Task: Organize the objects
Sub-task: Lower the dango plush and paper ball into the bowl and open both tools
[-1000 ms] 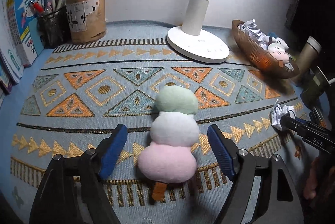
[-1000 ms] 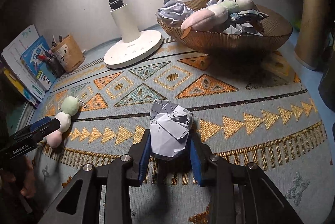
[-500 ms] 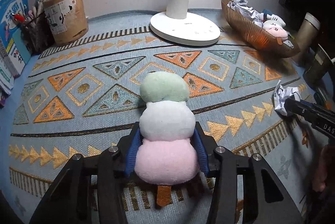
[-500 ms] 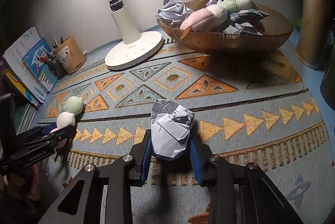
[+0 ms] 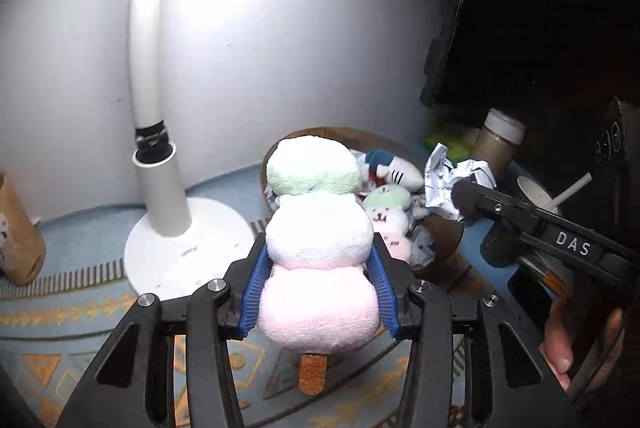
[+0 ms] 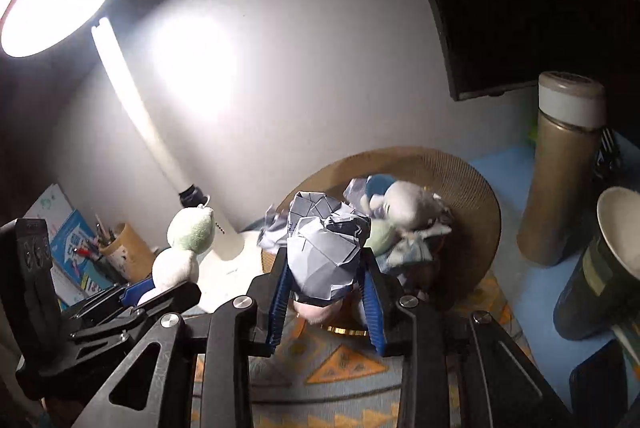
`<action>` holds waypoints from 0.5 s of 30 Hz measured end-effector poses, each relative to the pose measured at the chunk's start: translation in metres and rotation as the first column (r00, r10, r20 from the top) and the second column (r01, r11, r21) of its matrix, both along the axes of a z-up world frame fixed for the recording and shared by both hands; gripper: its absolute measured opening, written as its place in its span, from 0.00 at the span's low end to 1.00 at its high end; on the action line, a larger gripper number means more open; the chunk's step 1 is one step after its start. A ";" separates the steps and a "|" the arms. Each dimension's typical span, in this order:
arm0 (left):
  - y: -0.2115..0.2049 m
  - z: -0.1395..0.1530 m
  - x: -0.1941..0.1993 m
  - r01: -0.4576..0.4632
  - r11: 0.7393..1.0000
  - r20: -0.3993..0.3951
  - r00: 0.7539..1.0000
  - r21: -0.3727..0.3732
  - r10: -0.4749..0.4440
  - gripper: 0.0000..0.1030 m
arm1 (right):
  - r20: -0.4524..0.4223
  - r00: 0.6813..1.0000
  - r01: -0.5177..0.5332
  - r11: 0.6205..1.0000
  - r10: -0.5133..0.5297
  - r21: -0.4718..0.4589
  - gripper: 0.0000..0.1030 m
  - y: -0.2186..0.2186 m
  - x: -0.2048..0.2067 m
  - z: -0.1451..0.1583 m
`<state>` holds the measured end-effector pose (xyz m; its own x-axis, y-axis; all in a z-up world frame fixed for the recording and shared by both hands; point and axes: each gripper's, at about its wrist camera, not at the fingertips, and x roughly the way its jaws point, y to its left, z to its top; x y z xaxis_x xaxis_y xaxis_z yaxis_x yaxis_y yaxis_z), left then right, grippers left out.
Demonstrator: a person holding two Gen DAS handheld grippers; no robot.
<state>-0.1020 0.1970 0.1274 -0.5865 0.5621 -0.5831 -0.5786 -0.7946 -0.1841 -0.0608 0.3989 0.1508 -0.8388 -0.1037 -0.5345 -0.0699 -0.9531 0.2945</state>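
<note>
My left gripper (image 5: 318,292) is shut on a three-ball plush dango (image 5: 316,248), green, white and pink on a brown stick, and holds it in the air in front of the woven basket (image 5: 448,232). The plush also shows in the right wrist view (image 6: 182,248). My right gripper (image 6: 324,302) is shut on a crumpled paper ball (image 6: 324,252) and holds it raised over the near side of the basket (image 6: 476,196). The basket holds plush toys (image 6: 404,204) and crumpled paper. The paper ball also shows in the left wrist view (image 5: 456,180).
A white desk lamp (image 5: 180,228) stands left of the basket on the patterned mat (image 5: 60,312). A tan flask (image 6: 560,172) and a paper cup (image 6: 616,224) stand to the right. A pen holder (image 6: 120,248) and books (image 6: 68,240) are at the far left.
Both grippers have lifted their loads off the mat and carried them toward the basket. The left gripper closed on the plush a moment before.
</note>
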 end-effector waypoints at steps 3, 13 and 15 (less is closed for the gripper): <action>0.033 -0.002 -0.028 0.009 1.000 -0.057 0.998 -0.011 -0.010 0.43 | 0.010 0.999 0.031 0.999 -0.031 0.023 0.30 0.003 -0.042 0.002; 0.063 -0.048 -0.076 0.064 0.998 0.006 0.998 -0.001 -0.064 0.76 | 0.109 0.992 -0.045 0.991 0.059 -0.123 0.58 0.026 -0.106 -0.016; 0.058 -0.046 -0.069 0.068 0.998 -0.023 0.997 0.010 -0.067 0.86 | 0.094 0.995 -0.027 0.993 0.038 -0.114 0.58 0.025 -0.095 -0.013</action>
<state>-0.1714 0.2547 0.0815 -0.5597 0.6071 -0.5640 -0.6349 -0.7516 -0.1790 -0.1554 0.4238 0.1379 -0.7795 -0.1941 -0.5956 -0.0727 -0.9164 0.3937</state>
